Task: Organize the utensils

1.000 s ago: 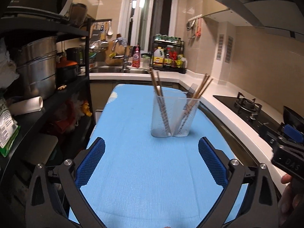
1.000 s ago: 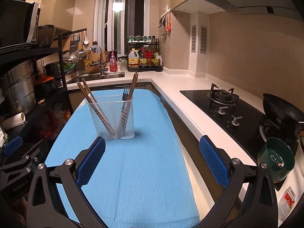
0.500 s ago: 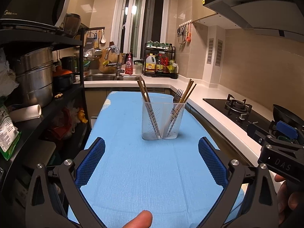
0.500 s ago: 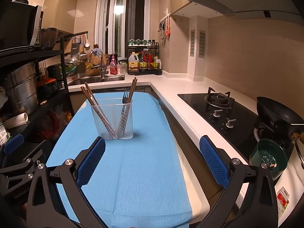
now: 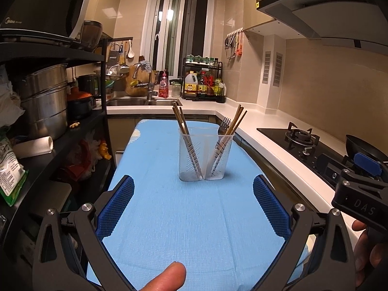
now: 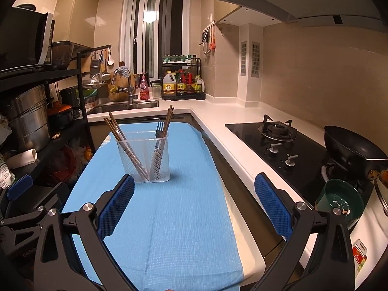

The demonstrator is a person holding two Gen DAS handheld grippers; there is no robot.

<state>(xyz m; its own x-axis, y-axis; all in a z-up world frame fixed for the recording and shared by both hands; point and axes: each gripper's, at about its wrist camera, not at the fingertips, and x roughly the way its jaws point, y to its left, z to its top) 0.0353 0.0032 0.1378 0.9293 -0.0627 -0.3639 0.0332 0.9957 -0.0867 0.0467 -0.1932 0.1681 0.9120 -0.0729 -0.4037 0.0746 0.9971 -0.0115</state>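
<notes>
A narrow bench [image 5: 169, 218] covered by a blue cloth [image 6: 174, 218] ran down the kitchen between a black shelving rack [image 5: 60, 145] and a white worktop with a gas hob [image 6: 276, 131]. Toward the far end of the bench stood a clear plastic utensil holder [image 5: 206, 155] with two compartments: the left compartment held wooden chopsticks [image 5: 180, 118] leaning left, and the right held further chopsticks [image 5: 238, 118] with a dark fork [image 5: 224, 126], all leaning right. The left tongs [image 5: 193, 201] and right tongs [image 6: 194, 198] hung side by side over the near end of the bench, well short of the holder, each spread wide apart and gripping nothing. No loose utensil lay on the cloth, so sorting appeared complete or nearly so. Probable hazards: the light, top-heavy holder could tip if a tong tip nudged its rim or the protruding chopsticks, and dragging the cloth could slide it toward the bench edge.
</notes>
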